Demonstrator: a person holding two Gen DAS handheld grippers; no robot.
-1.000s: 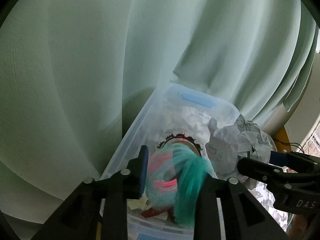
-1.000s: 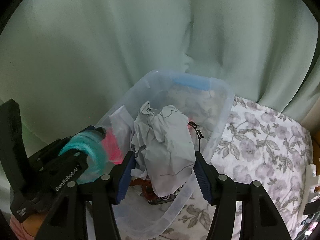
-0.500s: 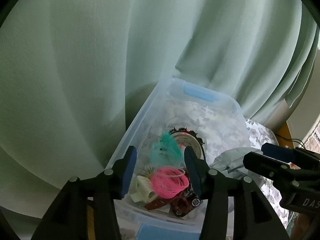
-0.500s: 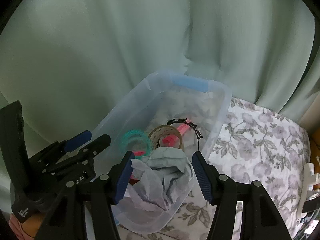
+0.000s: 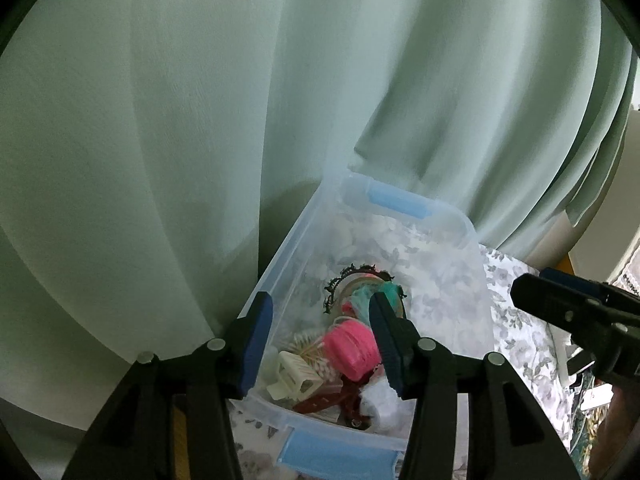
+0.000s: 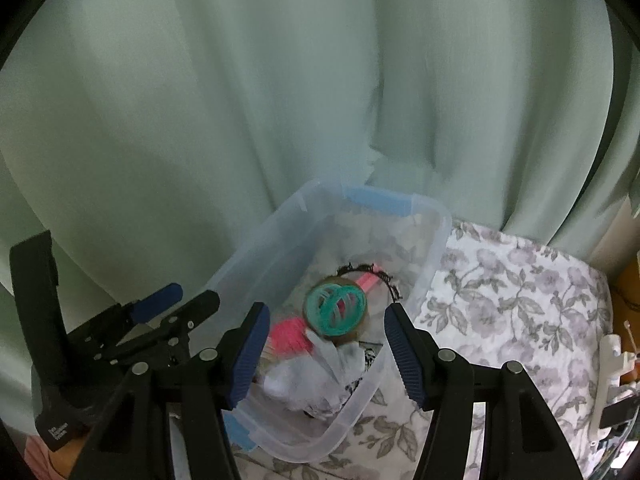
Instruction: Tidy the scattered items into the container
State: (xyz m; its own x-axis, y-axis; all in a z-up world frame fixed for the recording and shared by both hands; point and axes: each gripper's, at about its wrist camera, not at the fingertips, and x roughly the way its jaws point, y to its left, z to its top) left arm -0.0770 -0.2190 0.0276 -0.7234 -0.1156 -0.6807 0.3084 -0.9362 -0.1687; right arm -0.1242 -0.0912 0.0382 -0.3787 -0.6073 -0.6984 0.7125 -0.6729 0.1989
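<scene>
1. Pale green curtain (image 6: 200,100): hangs in folds behind everything, filling the upper part of both views.
2. Floral tablecloth (image 6: 520,288): white with grey flowers, spread under and to the right of the container.
3. Clear plastic container (image 6: 434,248): stands on the tablecloth, close to the curtain; blue latch handles at the far end (image 6: 378,200) and near end (image 5: 336,456); open-topped, no lid on it.
4. Left gripper (image 5: 320,344): released, blue-padded jaws wide apart, nothing between them; hovers above the near end of the container.
5. Right gripper (image 6: 322,354): released likewise, jaws spread and empty; hovers above the near right part of the container, just beside the left gripper.
6. Crumpled paper (image 6: 320,376): white-grey, lies inside the container at the near end.
7. Tape roll (image 6: 352,334): brown, lies flat mid-container, partly covered.
8. Teal hair ties (image 6: 336,306): looped bundle resting on top of the tape roll.
9. Pink hair ties (image 5: 352,344): coiled bundle inside the container, nearer than the teal bundle.
10. Cream hair claw (image 5: 294,374): lies at the near left of the container floor, touching a dark red clip (image 5: 328,400).
11. Black lace-edged band (image 6: 384,276): curves behind the tape roll.
</scene>
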